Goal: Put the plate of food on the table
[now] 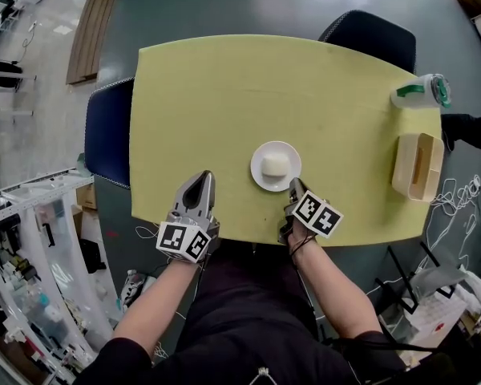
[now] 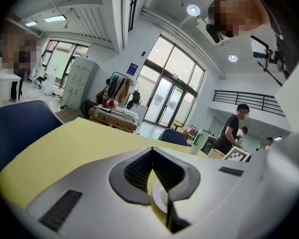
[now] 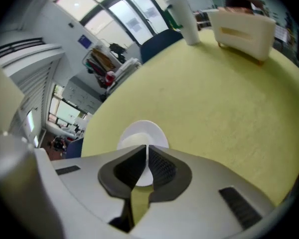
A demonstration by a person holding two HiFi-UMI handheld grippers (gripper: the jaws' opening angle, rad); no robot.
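- Left gripper (image 1: pixel 202 176) is lying low at the near edge of the yellow table (image 1: pixel 224 95), lower left of centre in the head view. Its jaws are meeting at the tips and holding nothing.
- Right gripper (image 1: pixel 295 184) is sitting just right of it, lower centre, tilting toward the plate (image 1: pixel 256 157). Its pads are standing almost together with only a thin slit between them. The tips are sitting at the plate's near right rim, and white plate is showing through the slit in the right gripper view. I cannot tell whether the pads are actually pinching the rim.
- The plate is small, white and round. It is sitting flat on the table just below frame centre and carrying one pale rounded piece of food (image 1: pixel 276 165).
- A cream open-topped holder (image 1: pixel 417 165) is standing near the table's right edge.
- Beyond it, a white cup with a green band (image 1: pixel 421 93) is standing at the upper right corner, well apart from the plate.
- One dark blue chair (image 1: pixel 108 131) is tucking in at the table's left side, and a second chair (image 1: pixel 373 34) at the far edge.
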